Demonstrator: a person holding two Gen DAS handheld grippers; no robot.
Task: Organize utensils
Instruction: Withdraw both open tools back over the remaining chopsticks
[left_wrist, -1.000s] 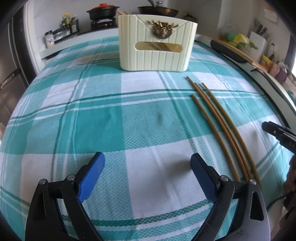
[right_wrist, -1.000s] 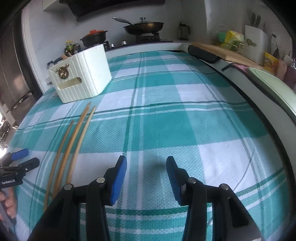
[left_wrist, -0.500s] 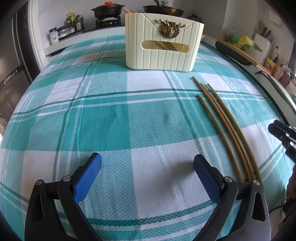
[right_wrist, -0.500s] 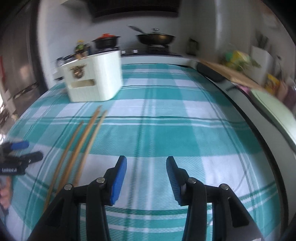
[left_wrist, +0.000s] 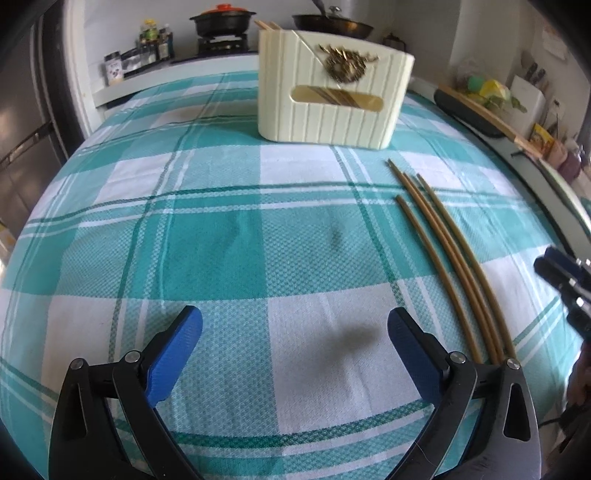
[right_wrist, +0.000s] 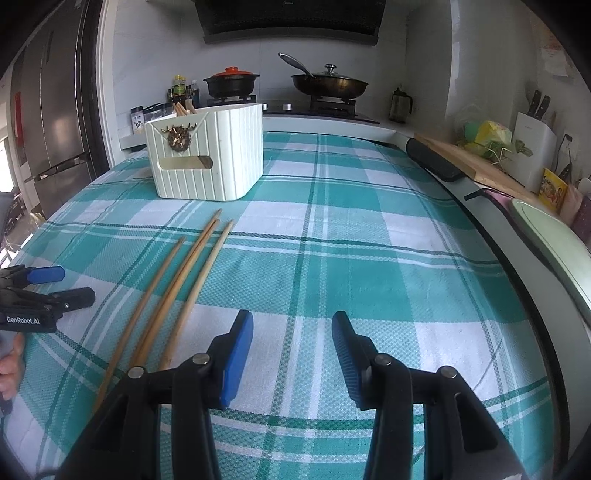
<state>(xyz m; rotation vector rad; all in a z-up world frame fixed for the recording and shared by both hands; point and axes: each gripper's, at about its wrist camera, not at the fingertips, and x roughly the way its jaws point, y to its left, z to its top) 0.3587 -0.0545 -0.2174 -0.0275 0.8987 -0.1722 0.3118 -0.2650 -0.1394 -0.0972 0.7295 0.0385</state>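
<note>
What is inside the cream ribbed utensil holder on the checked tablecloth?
Inside the cream ribbed utensil holder, wooden chopstick tips poke above its rim, and slanted sticks show through the front slot. The walls hide anything else.

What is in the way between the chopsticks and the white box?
Nothing visible. Only bare checked tablecloth lies between the loose chopsticks and the cream utensil holder. The right tool sits open beside the chopsticks, with nothing between them either.
</note>
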